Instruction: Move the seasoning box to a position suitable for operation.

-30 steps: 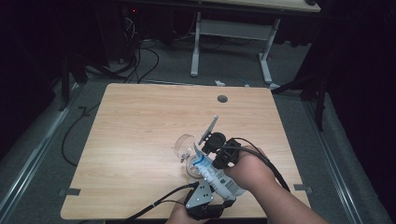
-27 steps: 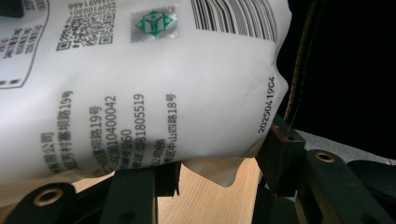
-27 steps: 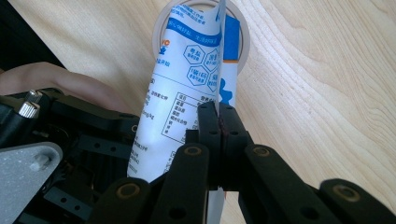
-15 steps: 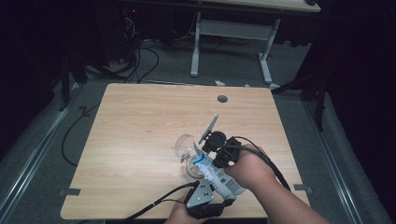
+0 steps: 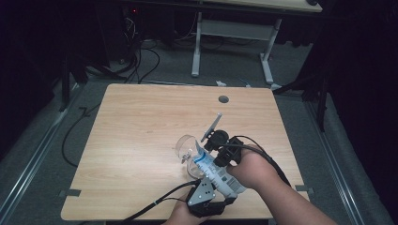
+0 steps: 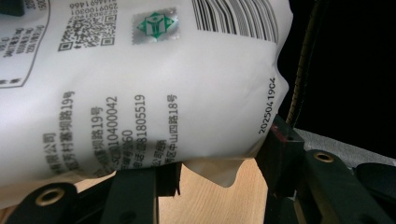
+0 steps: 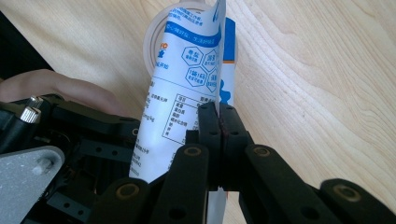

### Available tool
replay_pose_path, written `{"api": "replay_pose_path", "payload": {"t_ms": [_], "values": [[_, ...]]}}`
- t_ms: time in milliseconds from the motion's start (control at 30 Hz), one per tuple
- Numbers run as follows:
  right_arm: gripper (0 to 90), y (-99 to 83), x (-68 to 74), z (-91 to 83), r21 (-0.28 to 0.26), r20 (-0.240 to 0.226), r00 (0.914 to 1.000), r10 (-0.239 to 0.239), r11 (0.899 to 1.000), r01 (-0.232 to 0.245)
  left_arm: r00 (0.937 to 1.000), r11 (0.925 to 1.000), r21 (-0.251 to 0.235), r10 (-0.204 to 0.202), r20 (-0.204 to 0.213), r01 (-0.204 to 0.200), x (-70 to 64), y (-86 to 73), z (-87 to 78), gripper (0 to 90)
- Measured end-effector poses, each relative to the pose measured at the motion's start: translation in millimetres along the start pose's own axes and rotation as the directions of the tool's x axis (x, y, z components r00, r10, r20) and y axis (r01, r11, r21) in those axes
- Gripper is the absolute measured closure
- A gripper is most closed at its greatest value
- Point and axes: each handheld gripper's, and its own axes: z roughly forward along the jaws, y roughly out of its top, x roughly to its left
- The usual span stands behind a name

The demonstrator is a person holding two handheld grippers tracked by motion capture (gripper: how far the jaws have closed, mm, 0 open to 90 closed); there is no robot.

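left tongs (image 5: 202, 176) at the near bench edge pinch the bulging white printed pouch (image 5: 220, 176), soft matte plastic with a barcode. right tongs (image 5: 199, 153), pressed together on the pouch's flat blue-and-white top edge, hold it tilted over a clear round cup (image 5: 186, 146) lying on the bench (image 5: 141, 126), pale wood grain, rounded corners, cable hole (image 5: 223, 99). beyond: grey floor, black cables (image 5: 136, 61), white desk legs (image 5: 197, 44), dark room.

Left gripper (image 5: 202, 180) at table's near edge, held from below by left hand (image 5: 180, 216), jaws apart around white pouch (image 6: 140, 84). Right gripper (image 5: 202, 149) angled toward left across it, right hand (image 5: 251, 168) behind, forearm entering from lower right; jaws pinched on pouch edge.
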Motion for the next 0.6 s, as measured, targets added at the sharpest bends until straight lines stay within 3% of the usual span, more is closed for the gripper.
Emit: {"api": "replay_pose_path", "payload": {"t_ms": [233,600], "values": [[90.0,0.7,1.3,0.6,0.012,0.022,0.9998,0.002,1.000,-0.002,0.9999,0.9999,-0.003,-0.011,0.006,0.011,0.0,0.5,1.5,55.8],[90.0,0.9,-1.3,-0.3,0.003,-0.005,0.9999,-0.010,1.000,0.010,1.0000,1.0000,-0.009,-0.003,-0.002,0.003,-1.1,0.9,0.4,55.9]]}}
